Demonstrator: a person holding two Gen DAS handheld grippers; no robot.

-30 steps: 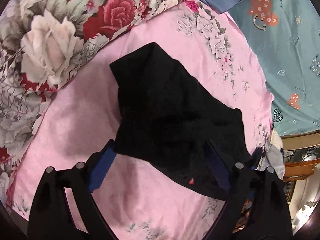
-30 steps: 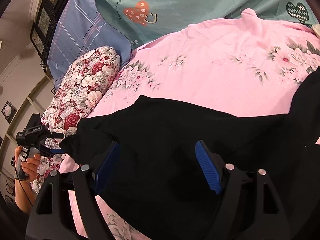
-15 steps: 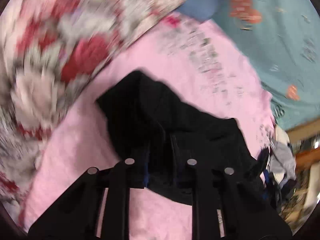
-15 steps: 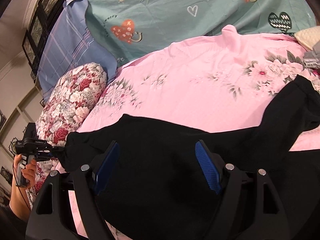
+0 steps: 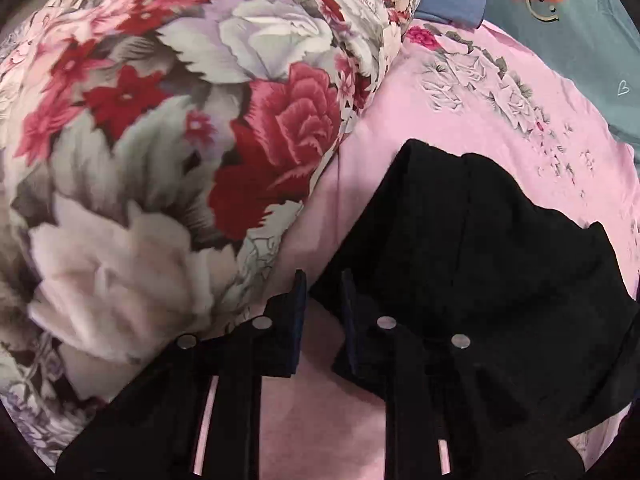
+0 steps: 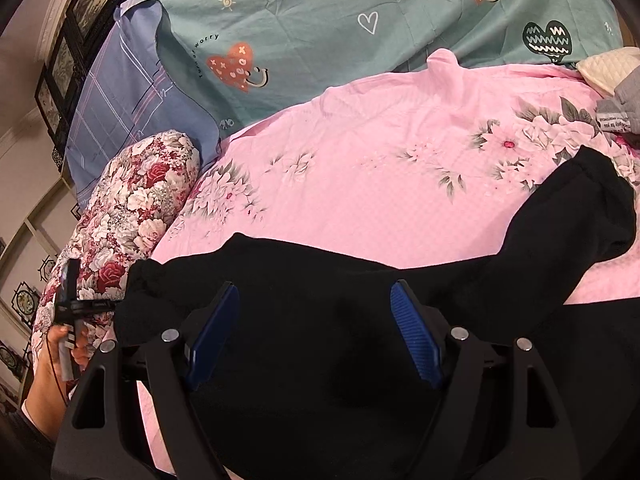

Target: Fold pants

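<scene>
Black pants [image 5: 480, 260] lie spread on the pink floral bedsheet [image 5: 460, 120]. My left gripper [image 5: 322, 280] points down at their left edge. Its jaws stand a narrow gap apart and are opening. The cloth's edge touches the right fingertip and pink sheet shows in the gap. In the right wrist view the pants [image 6: 320, 360] stretch across the bed, one leg [image 6: 580, 208] reaching up to the right. My right gripper [image 6: 314, 286] hovers open over their middle, its blue pads clear of the cloth. The left gripper [image 6: 112, 303], held by a hand [image 6: 48, 380], sits at the pants' left end.
A red and white floral bolster [image 5: 160, 140] lies close on the left of the pants. A teal heart-print cover [image 6: 360, 20] and a blue pillow [image 6: 116, 112] lie along the far side. Grey cloth [image 6: 624, 108] and a cream pad [image 6: 604, 64] sit at the right edge.
The left gripper closed from wide open onto the pants, then slid left to their edge and turned toward the bolster. The right gripper stayed open and the leg came further into its view.
</scene>
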